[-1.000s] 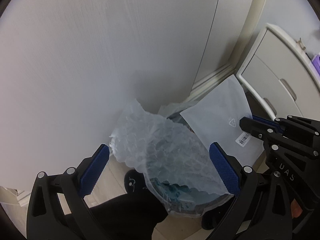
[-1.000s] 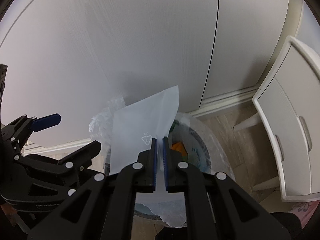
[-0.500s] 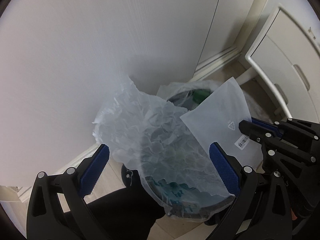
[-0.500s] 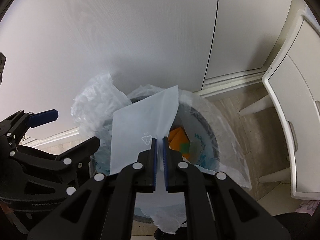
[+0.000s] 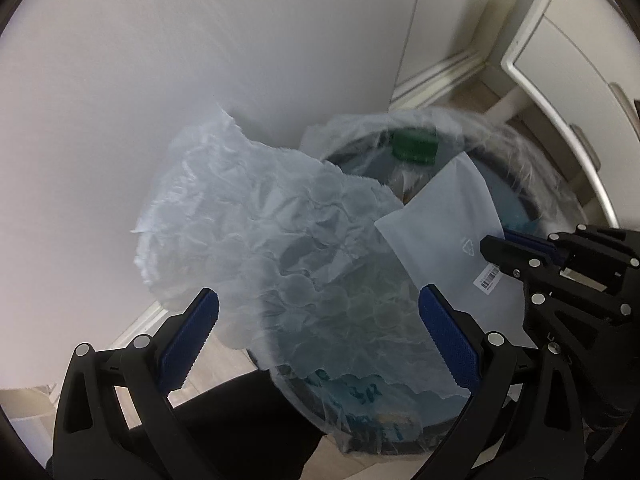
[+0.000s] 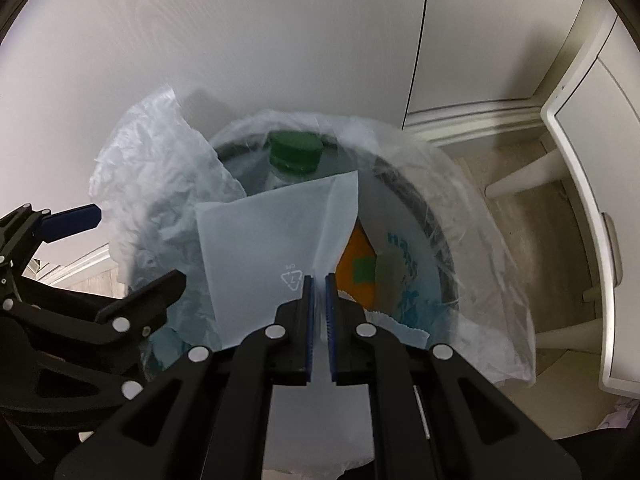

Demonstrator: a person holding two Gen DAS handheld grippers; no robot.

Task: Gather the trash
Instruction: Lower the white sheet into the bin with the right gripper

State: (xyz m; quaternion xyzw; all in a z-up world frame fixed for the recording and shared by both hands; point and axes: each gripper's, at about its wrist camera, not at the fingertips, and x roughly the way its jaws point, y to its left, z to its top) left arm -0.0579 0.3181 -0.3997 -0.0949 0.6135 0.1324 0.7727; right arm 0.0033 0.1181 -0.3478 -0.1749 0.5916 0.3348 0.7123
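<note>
A round bin (image 6: 420, 200) lined with a clear bag stands against the wall. It holds a green-capped bottle (image 6: 295, 152) and an orange packet (image 6: 356, 256). My right gripper (image 6: 319, 280) is shut on a flat white plastic bag (image 6: 260, 248) with a recycling mark, which hangs over the bin's mouth. In the left wrist view my left gripper (image 5: 320, 320) stands wide, its pads pressing a crumpled sheet of bubble wrap (image 5: 260, 240) over the bin's near left rim (image 5: 512, 176). There the white bag (image 5: 448, 224) and the right gripper (image 5: 492, 246) show at the right, with the green cap (image 5: 414, 146) behind.
A white cabinet (image 6: 592, 200) on legs stands close to the right of the bin. Pale wall panels (image 6: 240, 40) and a skirting board (image 6: 472, 120) run behind it. Dark cloth (image 5: 240, 428) fills the bottom of the left wrist view, beside the bin.
Both grippers have sunk toward the bin and tipped further down, so the bin's mouth and contents now show. The bubble wrap and the white bag came down with them.
</note>
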